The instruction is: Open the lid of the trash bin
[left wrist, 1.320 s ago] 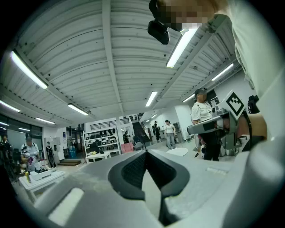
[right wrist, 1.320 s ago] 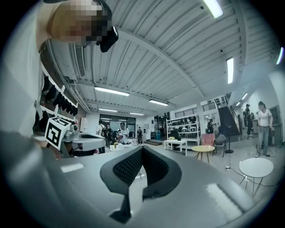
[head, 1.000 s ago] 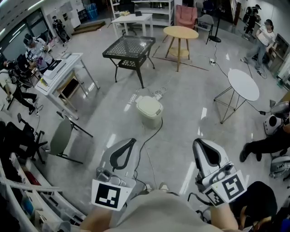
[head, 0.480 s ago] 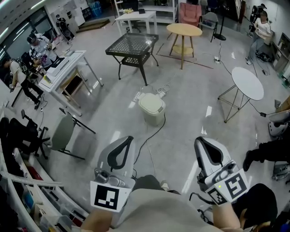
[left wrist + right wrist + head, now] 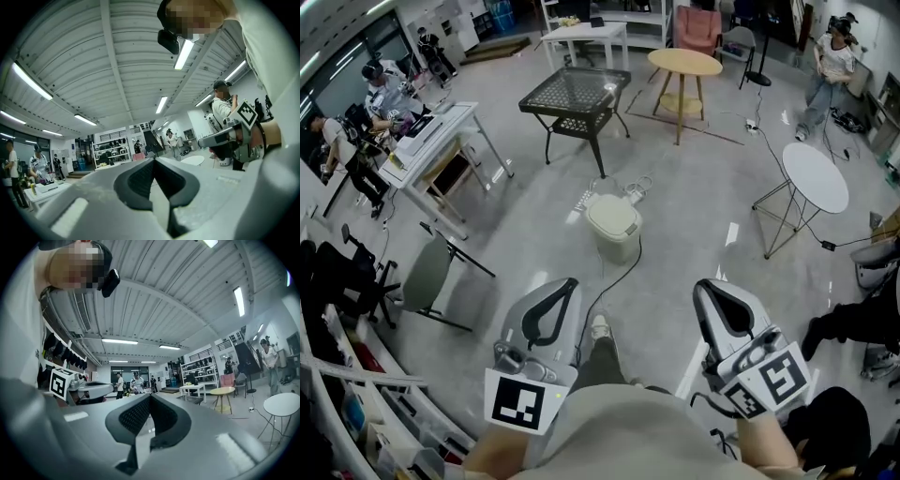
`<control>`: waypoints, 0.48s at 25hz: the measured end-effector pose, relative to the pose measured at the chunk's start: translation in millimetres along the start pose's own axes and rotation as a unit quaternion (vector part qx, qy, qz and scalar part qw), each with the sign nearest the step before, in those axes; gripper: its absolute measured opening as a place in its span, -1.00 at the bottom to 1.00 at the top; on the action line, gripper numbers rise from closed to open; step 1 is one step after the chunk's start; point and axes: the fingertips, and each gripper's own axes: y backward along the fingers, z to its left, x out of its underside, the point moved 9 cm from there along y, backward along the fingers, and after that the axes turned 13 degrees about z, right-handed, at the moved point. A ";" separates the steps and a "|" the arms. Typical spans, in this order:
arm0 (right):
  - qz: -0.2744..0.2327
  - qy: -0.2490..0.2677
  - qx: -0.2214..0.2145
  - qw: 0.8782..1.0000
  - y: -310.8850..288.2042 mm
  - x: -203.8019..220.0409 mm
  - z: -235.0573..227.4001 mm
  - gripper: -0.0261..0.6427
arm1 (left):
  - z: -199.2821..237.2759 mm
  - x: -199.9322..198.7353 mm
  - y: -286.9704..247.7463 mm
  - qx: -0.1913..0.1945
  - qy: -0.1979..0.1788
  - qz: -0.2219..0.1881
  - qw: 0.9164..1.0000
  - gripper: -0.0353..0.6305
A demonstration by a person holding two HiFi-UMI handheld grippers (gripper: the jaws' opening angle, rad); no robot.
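so the trash bin (image 5: 611, 228) sits on the floor (image 5: 703, 225) with its lid (image 5: 610, 215) down, well out ahead of both grippers, and the left gripper (image 5: 570, 282) and right gripper (image 5: 704, 285) each have their fingers closed together on nothing

You're looking at a small, pale cream trash bin (image 5: 615, 242), rounded-square in shape. It's standing upright on the floor (image 5: 694, 216), well ahead of you, near the middle of the head view. Its lid (image 5: 610, 216) is lying flat, fully shut.
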 end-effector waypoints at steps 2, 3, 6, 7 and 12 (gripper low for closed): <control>0.003 -0.003 0.002 1.000 -11.6 0.5 -6.5 -0.91 | 7.1 3.6 -8.6 -0.002 0.006 0.003 1.000 -0.89; 0.005 -0.004 0.003 1.000 -18.6 0.2 -9.4 -0.91 | 12.0 5.4 -13.2 -0.002 0.007 0.006 1.000 -0.89; 0.013 -0.007 0.003 1.000 -44.9 -1.5 -19.6 -0.91 | 32.2 8.8 -30.7 -0.002 0.005 0.014 1.000 -0.89; 0.017 -0.008 0.003 1.000 -55.3 -2.0 -24.2 -0.91 | 40.0 9.8 -38.6 -0.002 0.007 0.014 1.000 -0.89; 0.036 -0.016 0.009 0.999 -117.4 -7.2 -45.4 -0.91 | 85.3 20.4 -86.9 0.009 0.019 0.031 0.999 -0.89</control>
